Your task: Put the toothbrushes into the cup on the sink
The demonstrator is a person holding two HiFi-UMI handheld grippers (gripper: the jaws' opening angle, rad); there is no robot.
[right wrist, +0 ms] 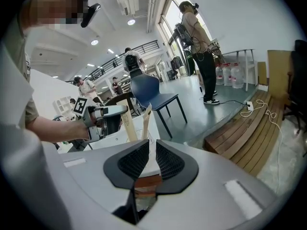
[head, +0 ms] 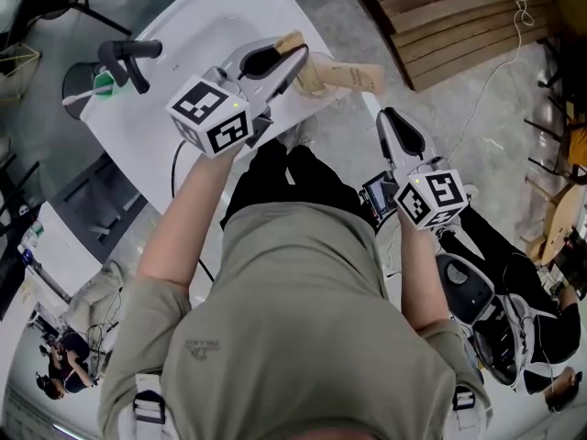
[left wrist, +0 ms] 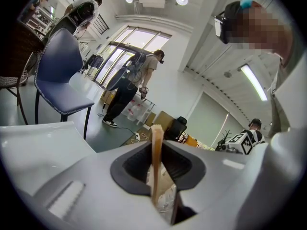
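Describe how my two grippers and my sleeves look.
The left gripper and right gripper are pale grey shells with black ribbed pads, each carrying a white cube of black square markers. The person wears a short-sleeved olive shirt.

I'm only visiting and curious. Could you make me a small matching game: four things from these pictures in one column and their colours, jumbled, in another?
Things:
1. tap
2. sink
3. chair
4. cardboard packet

Colours:
A. white
B. tan
C. black
D. blue

Pairs: 1-C, 2-A, 3-D, 4-B
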